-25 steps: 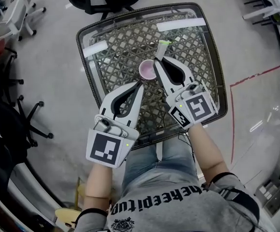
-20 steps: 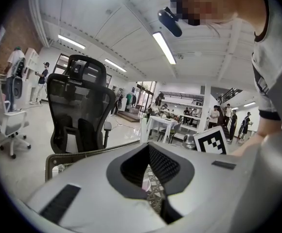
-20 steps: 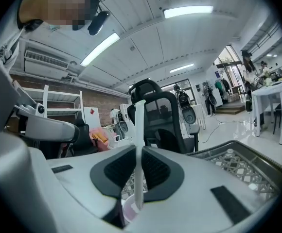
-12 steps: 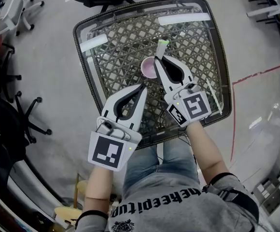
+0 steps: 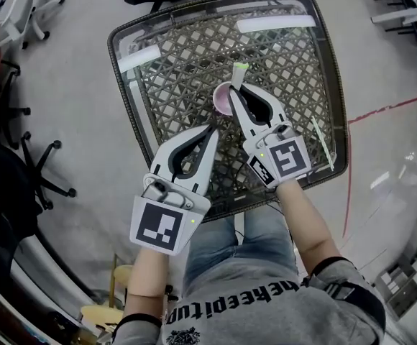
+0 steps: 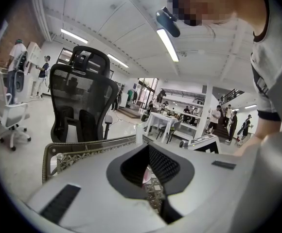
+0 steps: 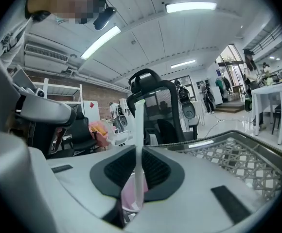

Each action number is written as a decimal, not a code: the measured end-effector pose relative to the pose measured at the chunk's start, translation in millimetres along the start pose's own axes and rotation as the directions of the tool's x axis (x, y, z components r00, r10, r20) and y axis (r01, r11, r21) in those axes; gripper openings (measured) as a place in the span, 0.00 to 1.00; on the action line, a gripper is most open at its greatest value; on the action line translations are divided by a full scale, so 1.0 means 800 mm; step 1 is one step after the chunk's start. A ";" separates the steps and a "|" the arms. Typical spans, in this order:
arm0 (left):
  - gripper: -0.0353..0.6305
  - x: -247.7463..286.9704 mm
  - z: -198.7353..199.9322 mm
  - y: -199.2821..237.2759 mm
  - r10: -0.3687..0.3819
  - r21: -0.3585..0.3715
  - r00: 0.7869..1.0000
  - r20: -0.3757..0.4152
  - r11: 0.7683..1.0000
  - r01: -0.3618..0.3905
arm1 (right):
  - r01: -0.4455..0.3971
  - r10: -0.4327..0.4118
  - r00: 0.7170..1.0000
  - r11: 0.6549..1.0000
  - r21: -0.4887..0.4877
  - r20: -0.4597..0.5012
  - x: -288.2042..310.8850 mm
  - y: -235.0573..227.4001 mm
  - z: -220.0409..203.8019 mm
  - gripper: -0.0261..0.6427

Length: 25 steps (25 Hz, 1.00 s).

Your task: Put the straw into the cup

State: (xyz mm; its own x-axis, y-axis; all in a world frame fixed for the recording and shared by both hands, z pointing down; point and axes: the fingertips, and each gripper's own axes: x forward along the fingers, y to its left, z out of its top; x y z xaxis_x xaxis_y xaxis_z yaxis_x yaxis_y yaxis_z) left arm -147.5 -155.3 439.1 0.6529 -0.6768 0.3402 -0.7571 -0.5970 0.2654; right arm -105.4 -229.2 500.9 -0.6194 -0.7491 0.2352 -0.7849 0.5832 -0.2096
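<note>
Right tool (image 5: 236,87) clenched on straw (image 7: 139,125) mid-shaft. Straw upright, lower end apparently inside pink cup (image 5: 221,100) on wicker desk (image 5: 187,56). Left tool (image 5: 210,127) closed, empty, near cup. Straw likely light, thin, crushable: pinch gently mid-shaft. Cup looks tippable.

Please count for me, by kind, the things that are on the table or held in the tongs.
Pink cup: 1
Straw, held in the right tongs: 1
Thin pale stick lying near the right edge of the table, perhaps a second straw: 1
Total: 3
</note>
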 end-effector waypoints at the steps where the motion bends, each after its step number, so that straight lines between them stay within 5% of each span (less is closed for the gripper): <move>1: 0.08 0.000 -0.001 0.000 0.001 -0.002 1.000 -0.002 1.000 -0.001 | 0.001 -0.002 1.000 1.000 -0.007 -0.001 0.000 0.001 -0.002 0.13; 25: 0.08 0.001 -0.011 0.004 0.010 -0.013 1.000 -0.001 1.000 -0.010 | 0.032 -0.040 0.998 0.990 -0.137 -0.055 0.005 0.003 -0.028 0.16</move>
State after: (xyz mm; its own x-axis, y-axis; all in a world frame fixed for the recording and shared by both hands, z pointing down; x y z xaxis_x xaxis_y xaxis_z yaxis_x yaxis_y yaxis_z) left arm -149.4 -154.2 447.9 0.6452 -0.6822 0.3440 -0.7639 -0.5844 0.2738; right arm -110.0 -223.4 522.9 -0.5877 -0.7533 0.2953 -0.7996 0.5964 -0.0701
